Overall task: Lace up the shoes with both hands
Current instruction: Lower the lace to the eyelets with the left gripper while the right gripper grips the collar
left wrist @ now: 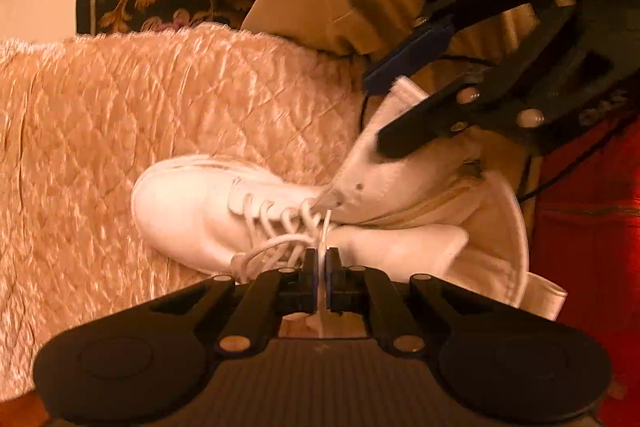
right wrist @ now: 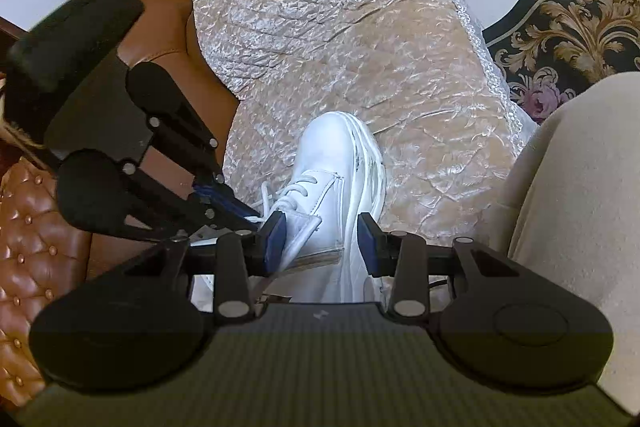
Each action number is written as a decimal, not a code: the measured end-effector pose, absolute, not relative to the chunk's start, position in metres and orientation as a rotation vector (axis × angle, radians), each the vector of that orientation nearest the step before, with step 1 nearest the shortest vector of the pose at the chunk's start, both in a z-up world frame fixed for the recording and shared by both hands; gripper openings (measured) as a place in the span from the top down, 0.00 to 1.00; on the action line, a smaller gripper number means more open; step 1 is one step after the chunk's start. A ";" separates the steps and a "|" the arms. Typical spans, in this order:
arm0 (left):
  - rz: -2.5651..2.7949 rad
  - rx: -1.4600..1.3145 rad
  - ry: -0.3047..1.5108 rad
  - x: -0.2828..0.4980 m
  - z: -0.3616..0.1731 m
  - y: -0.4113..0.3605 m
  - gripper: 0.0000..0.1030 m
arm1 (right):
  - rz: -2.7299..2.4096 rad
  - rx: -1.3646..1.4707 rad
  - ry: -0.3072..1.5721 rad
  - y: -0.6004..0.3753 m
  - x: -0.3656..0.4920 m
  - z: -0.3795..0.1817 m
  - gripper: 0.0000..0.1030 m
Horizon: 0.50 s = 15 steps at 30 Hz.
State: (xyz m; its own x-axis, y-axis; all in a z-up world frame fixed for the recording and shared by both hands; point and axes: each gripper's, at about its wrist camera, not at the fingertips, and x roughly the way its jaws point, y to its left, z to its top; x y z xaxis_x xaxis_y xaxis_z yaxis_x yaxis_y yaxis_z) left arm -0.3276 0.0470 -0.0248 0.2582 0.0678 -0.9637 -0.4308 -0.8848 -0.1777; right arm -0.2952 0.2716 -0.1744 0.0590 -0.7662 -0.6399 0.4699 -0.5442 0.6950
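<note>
Looking at the biggest thing first: a quilted, shiny cover (right wrist: 360,39) drapes over the seat, its lace edge running down the right side in the right wrist view, with a dark floral rug (right wrist: 568,39) beyond it and brown leather upholstery (right wrist: 28,227) off to the left. Plenty of bare cover ahead of the toe, less room at the sides.

The white shoe (right wrist: 340,163) lies on that cover, toe pointing away, chunky sole, laced partway up with the upper eyelets unthreaded and the collar flopped wide.

The right gripper (right wrist: 322,247) sits half spread around the shoe's upper part, one blue pad on the tongue flap side, the other by the outer sole; can't tell if both pads actually press.

The left gripper (left wrist: 322,267) is pressed together, pinching the white lace (left wrist: 325,227) just beside the eyelets.
</note>
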 end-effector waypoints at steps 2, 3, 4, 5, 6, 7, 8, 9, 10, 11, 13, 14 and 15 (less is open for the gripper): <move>1.670 -2.127 0.328 -0.328 -0.024 0.046 0.98 | -1.661 1.386 -0.318 0.272 -0.295 -0.174 0.56; 1.675 -2.122 0.329 -0.328 -0.023 0.046 0.98 | -1.664 1.382 -0.315 0.271 -0.295 -0.173 0.56; 1.679 -2.119 0.333 -0.327 -0.022 0.046 0.98 | -1.667 1.378 -0.312 0.271 -0.295 -0.172 0.56; 1.684 -2.115 0.337 -0.327 -0.021 0.046 0.98 | -1.669 1.375 -0.309 0.271 -0.294 -0.171 0.56; 1.690 -2.111 0.338 -0.326 -0.020 0.047 0.98 | -1.670 1.373 -0.307 0.271 -0.294 -0.171 0.56; 1.695 -2.106 0.340 -0.325 -0.019 0.047 0.98 | -1.671 1.371 -0.304 0.270 -0.294 -0.170 0.56; 1.702 -2.100 0.340 -0.325 -0.017 0.048 0.98 | -1.672 1.370 -0.301 0.270 -0.294 -0.170 0.56; 1.709 -2.093 0.338 -0.325 -0.015 0.049 0.98 | -1.673 1.367 -0.298 0.270 -0.294 -0.170 0.56; 1.716 -2.086 0.336 -0.324 -0.013 0.050 0.98 | -1.674 1.367 -0.296 0.269 -0.294 -0.170 0.56; 1.720 -2.080 0.338 -0.324 -0.011 0.051 0.98 | -1.674 1.367 -0.295 0.269 -0.294 -0.170 0.56; 1.719 -2.070 0.350 -0.325 -0.010 0.054 0.98 | -1.675 1.365 -0.290 0.268 -0.294 -0.169 0.56; 1.713 -2.068 0.360 -0.326 -0.010 0.056 0.98 | -1.675 1.363 -0.288 0.268 -0.294 -0.169 0.56; 1.705 -2.069 0.371 -0.327 -0.011 0.058 0.98 | -1.675 1.361 -0.283 0.267 -0.293 -0.168 0.56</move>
